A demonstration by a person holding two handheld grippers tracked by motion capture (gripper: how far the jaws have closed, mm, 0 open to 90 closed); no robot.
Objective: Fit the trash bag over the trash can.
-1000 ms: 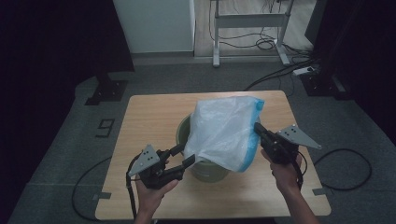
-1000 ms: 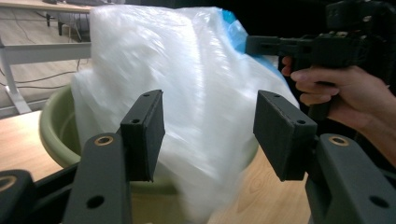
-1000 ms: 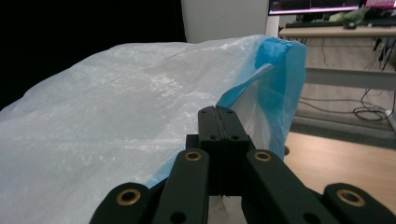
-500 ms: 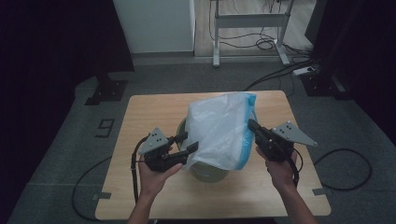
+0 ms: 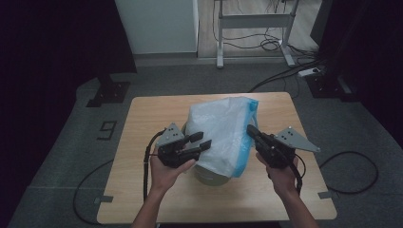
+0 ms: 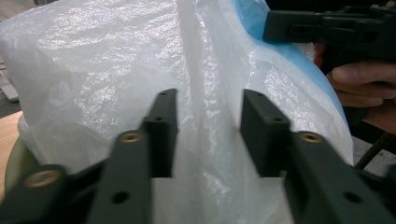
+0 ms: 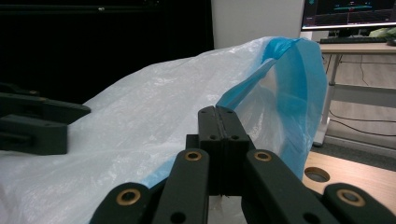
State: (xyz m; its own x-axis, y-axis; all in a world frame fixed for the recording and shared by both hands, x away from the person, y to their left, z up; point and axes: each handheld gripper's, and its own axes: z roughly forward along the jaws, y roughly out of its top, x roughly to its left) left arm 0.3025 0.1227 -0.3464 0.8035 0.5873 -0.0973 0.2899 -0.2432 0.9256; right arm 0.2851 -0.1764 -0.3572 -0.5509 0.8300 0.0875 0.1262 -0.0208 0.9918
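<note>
— What stands on the table (image 5: 142, 190)?

— Item one: a white plastic bag (image 5: 219, 133) with a blue band along its edge, draped over a pale green bin (image 5: 209, 175) near the middle of the wooden top. The bin's rounded lower wall peeks out below the bag on the near side. The bag's blue edge faces the right-hand side.

— And the tools?

— Item two: left gripper (image 5: 202, 140), held in the person's left hand (image 5: 166, 168), at the bag's left flank. In the left gripper view its jaws stand apart, with a raised fold of the white film between them; the pads do not press on it. The jaws have just been closing.

— The other one?

— Item three: right gripper (image 5: 251, 131), in the right hand (image 5: 280, 173), at the bag's right side, against the blue band. In the right gripper view its two black jaws are pressed flat together, with the blue edge rising directly behind them. Whether film is caught in that seam I cannot tell for certain, though the bag's edge hangs taut from that spot.

— Anything else worth listing?

— Item four: a grey three-cornered plate (image 5: 293, 138) on top of the right gripper. Item five: black cables (image 5: 351, 171) trailing over the grey floor beside the table. Item six: a monitor (image 7: 348, 14) on a desk at the back, seen in the right gripper view.
</note>
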